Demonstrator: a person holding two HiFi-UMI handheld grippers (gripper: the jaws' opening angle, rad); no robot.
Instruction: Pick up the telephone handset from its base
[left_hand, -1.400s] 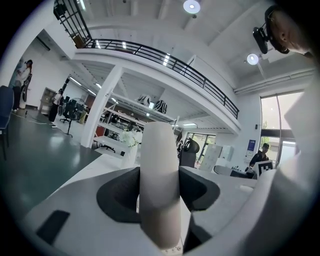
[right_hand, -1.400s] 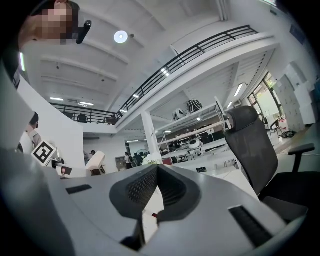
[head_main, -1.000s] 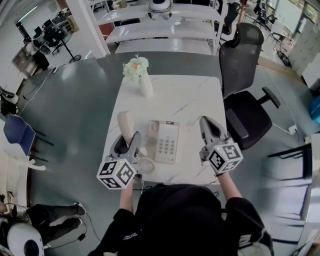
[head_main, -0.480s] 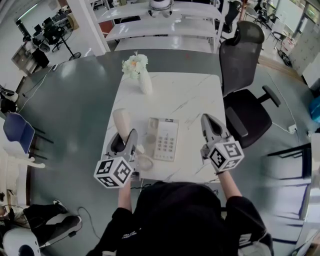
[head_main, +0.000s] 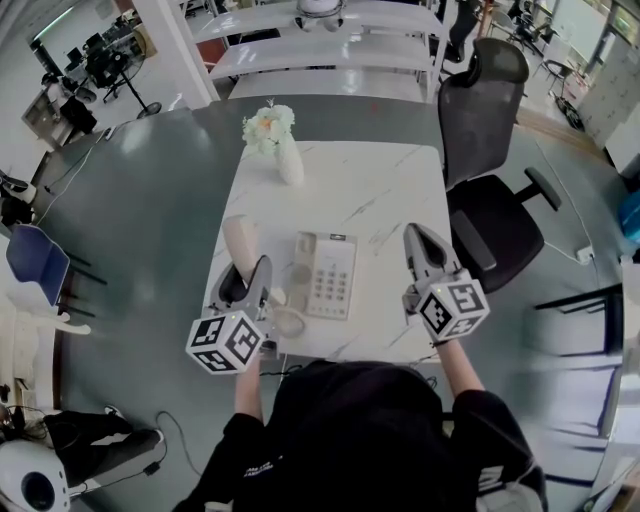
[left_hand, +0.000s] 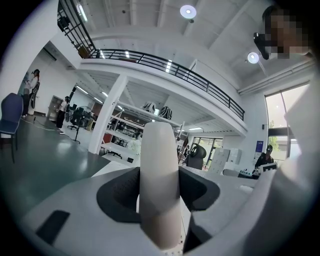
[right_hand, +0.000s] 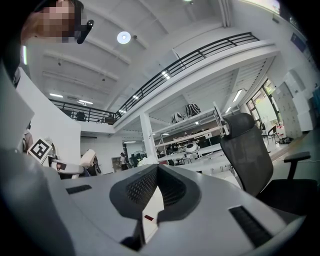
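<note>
In the head view, the beige telephone handset stands upright between the jaws of my left gripper, off to the left of the phone base. The base lies flat on the white marble table, keypad up, with its cradle bare. In the left gripper view the handset fills the gap and both pads press on it; my left gripper is shut on it. My right gripper hovers right of the base, apart from it. In the right gripper view my right gripper has its tips meeting, with nothing between them.
A white vase with pale flowers stands at the table's far left. A black office chair sits close to the table's right side. A blue chair stands on the floor at the left. White shelving runs behind the table.
</note>
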